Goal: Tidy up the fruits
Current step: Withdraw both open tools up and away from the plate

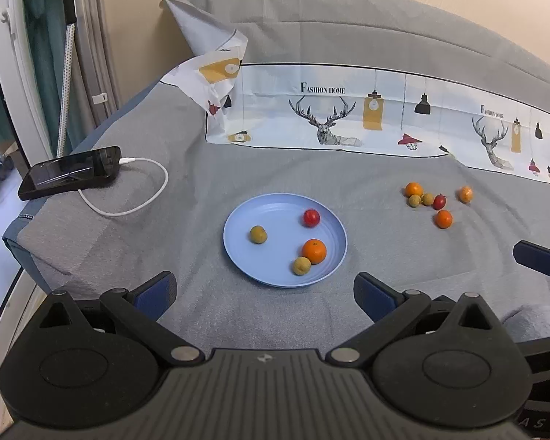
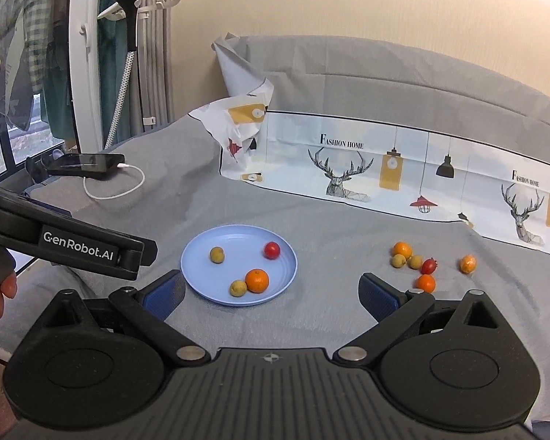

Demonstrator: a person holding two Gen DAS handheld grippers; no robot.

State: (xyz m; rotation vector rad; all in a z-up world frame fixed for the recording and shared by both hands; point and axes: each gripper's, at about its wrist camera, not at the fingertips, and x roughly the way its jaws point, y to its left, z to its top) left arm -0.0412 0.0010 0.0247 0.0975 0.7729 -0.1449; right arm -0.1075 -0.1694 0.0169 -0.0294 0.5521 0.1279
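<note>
A light blue plate (image 1: 275,271) (image 2: 201,286) lies on the grey cloth and holds a red tomato (image 1: 311,217) (image 2: 272,249), an orange (image 1: 314,251) (image 2: 257,280) and two brownish-green fruits (image 1: 258,234) (image 1: 302,266). A loose cluster of several fruits (image 1: 434,200) (image 2: 417,260) lies to the right of the plate, with oranges, small brown fruits and a red tomato. My left gripper (image 1: 265,293) is open and empty, just short of the plate's near rim. My right gripper (image 2: 271,295) is open and empty, near the plate's front right.
A black phone (image 1: 71,172) (image 2: 86,163) on a white charging cable (image 1: 143,201) lies at the far left of the cloth. A printed deer-pattern sheet (image 1: 348,117) (image 2: 384,168) stands along the back. The left gripper's body (image 2: 66,242) shows at the left in the right wrist view.
</note>
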